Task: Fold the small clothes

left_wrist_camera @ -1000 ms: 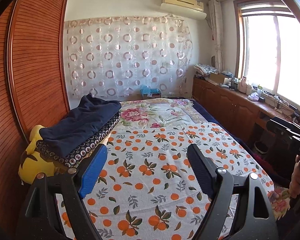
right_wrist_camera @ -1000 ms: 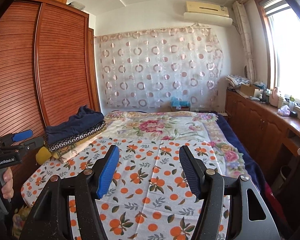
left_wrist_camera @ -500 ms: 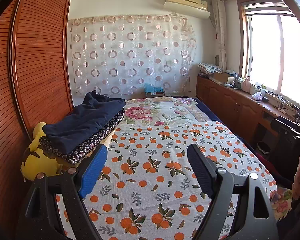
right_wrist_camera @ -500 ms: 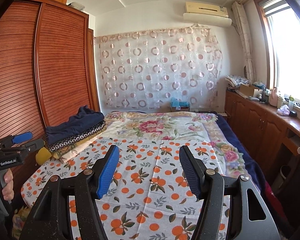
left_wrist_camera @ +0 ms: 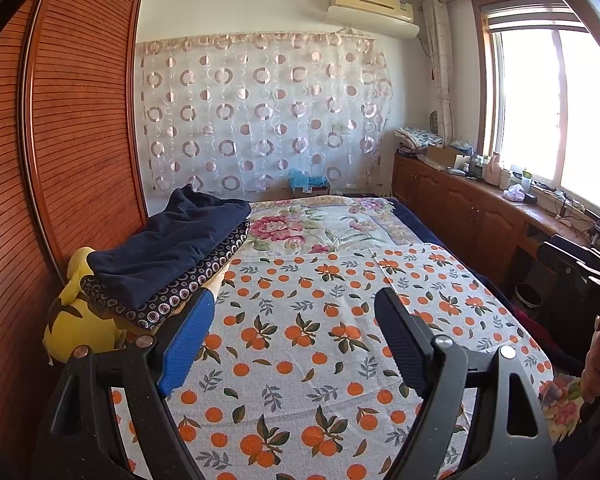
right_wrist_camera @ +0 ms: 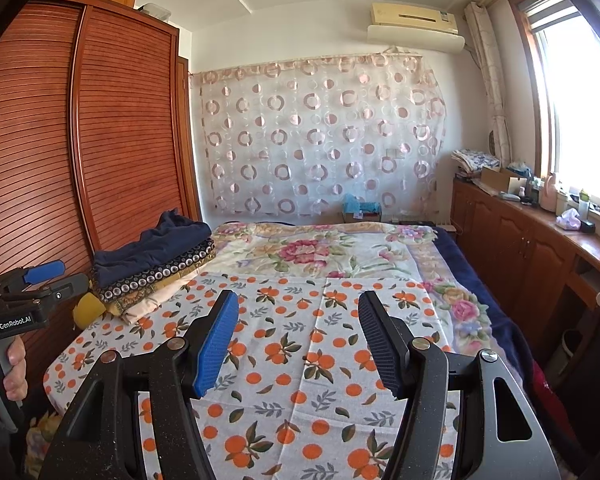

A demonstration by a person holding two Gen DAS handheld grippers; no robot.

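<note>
A stack of folded clothes (left_wrist_camera: 168,256), navy on top of a dark patterned piece, sits at the bed's left side; it also shows in the right wrist view (right_wrist_camera: 156,264). A white cloth with an orange-fruit print (left_wrist_camera: 320,344) lies spread flat over the near half of the bed, also in the right wrist view (right_wrist_camera: 300,360). My left gripper (left_wrist_camera: 294,340) is open and empty above this cloth. My right gripper (right_wrist_camera: 296,340) is open and empty above it too. The left gripper shows at the left edge of the right wrist view (right_wrist_camera: 40,280).
A yellow plush toy (left_wrist_camera: 80,328) lies under the clothes stack. A wooden slatted wardrobe (left_wrist_camera: 60,140) runs along the left. A floral bedspread (left_wrist_camera: 324,224) covers the far bed. Low wooden cabinets (left_wrist_camera: 460,208) with clutter stand under the window at right.
The left gripper has tilted upward and drawn back slightly, so more of the far wall shows. The right gripper has barely moved. Both stay open.
</note>
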